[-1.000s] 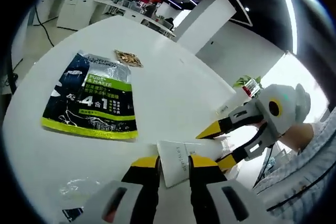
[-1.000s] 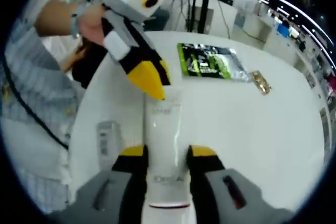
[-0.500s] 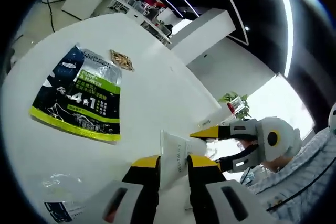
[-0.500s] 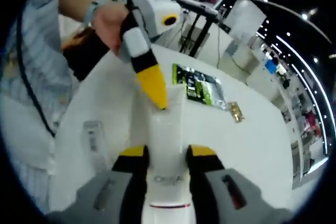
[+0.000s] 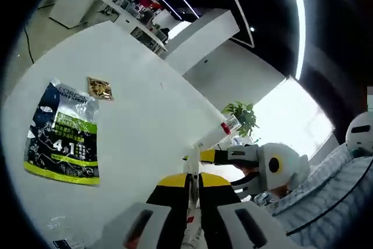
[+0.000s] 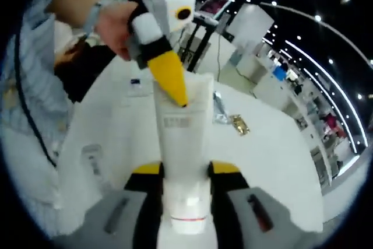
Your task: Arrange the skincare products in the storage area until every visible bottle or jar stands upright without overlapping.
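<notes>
Tube raised between 2 grippers, clear of table.
Right gripper [image 6: 183,176] clamps the white tube [image 6: 182,138] near its cap; left gripper [image 6: 173,93] pinches its crimped end. Since 1 second ago, tube tilted up off the white table [image 5: 145,126]; standing remains.

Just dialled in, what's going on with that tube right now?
A person is handling a white squeeze tube with both handheld grippers. The right gripper clamps it near its cap end, and the left gripper pinches its flat crimped end from above. The tube is held clear of the white round table. A dark and green sachet and a small gold packet lie flat on the table.
</notes>
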Available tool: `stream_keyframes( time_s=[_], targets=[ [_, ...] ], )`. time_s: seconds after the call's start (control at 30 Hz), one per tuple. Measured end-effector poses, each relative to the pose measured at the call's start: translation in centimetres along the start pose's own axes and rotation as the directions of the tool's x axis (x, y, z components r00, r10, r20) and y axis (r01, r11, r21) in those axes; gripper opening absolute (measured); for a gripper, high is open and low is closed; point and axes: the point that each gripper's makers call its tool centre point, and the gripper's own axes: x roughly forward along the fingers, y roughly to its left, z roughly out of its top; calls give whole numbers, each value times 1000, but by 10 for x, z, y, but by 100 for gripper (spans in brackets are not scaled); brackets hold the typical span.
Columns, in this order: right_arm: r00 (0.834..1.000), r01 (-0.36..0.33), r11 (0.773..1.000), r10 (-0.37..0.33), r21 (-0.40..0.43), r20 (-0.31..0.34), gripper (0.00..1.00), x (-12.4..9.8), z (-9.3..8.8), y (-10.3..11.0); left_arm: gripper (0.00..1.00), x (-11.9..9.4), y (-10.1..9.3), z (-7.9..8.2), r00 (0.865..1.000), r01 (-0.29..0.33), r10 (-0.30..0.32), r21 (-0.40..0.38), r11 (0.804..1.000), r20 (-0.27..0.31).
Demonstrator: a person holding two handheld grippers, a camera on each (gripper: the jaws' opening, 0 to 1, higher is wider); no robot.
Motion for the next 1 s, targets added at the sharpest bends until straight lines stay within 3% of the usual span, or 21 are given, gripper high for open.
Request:
stream_keyframes(
  time_s=[0.1,0.2,0.27,0.47,0.63,0.8,1.0],
  targets=[
    [1000,16,999,-17,35,19,28,-3,1,-5,6,3,-9,7,1000,-16,17,50,999,-14],
    [998,45,995,-48,83,35,28,-7,-1,-8,6,7,-12,11,998,-55,60,160,986,-32],
    [997,60,992,-65,112,41,28,-9,-1,-11,6,10,-16,13,997,-58,65,181,982,-34],
    [991,88,972,-108,219,82,29,-21,1,-15,7,18,-39,21,1000,-5,8,200,980,-15],
    [980,119,931,-166,344,112,29,-35,-7,-20,9,31,-54,21,1000,15,-7,294,956,-27],
    [968,144,894,-218,425,129,29,-49,-17,-24,11,48,-75,18,996,90,-78,296,951,-51],
    [956,164,856,-260,491,135,29,-62,-29,-23,13,65,-97,8,988,153,-133,357,921,-80]
  ],
)
